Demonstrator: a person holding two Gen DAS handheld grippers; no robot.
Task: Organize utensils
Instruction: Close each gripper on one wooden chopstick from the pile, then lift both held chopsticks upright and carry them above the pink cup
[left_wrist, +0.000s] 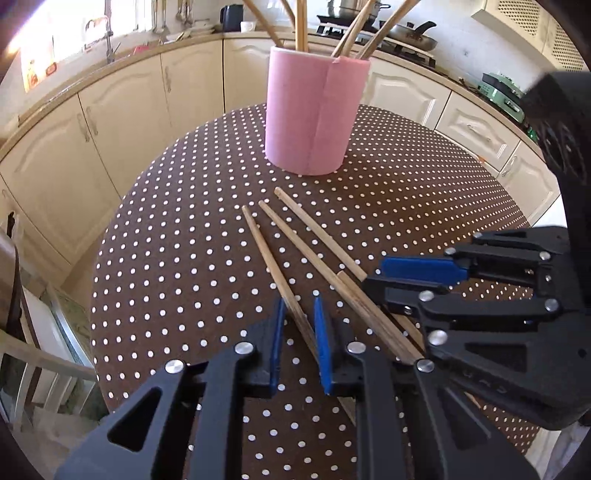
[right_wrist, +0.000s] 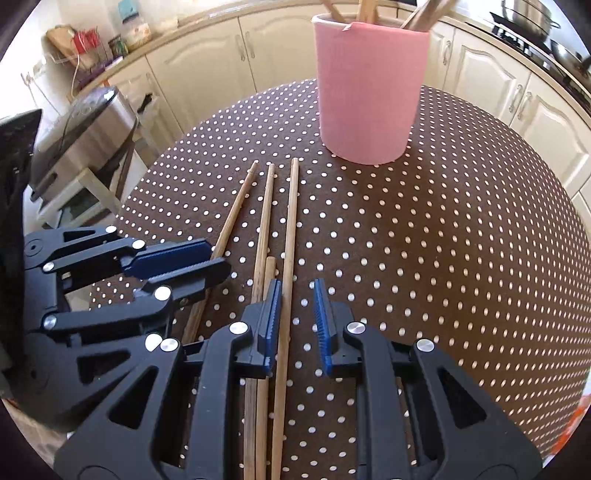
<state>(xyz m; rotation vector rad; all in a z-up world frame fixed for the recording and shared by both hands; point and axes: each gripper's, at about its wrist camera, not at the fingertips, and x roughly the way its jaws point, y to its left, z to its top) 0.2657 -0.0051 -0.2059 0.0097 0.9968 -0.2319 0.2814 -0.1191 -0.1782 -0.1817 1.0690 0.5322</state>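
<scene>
Left gripper (left_wrist: 300, 343) clamped on one chopstick (left_wrist: 271, 258); right gripper (right_wrist: 297, 325) narrowly apart around another chopstick (right_wrist: 290, 236); pink holder (left_wrist: 314, 110) beyond.

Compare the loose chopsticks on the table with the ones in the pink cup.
The loose chopsticks lie flat on the table, roughly side by side; the cup chopsticks stand fanned out in the pink cup. Loose ones show most of their length; cup ones hide lower ends. Both: light wood.

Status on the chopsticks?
Left gripper jaws shut on outer chopstick. Right gripper straddling second chopstick, not clamped. Pink holder ahead, path clear.
</scene>
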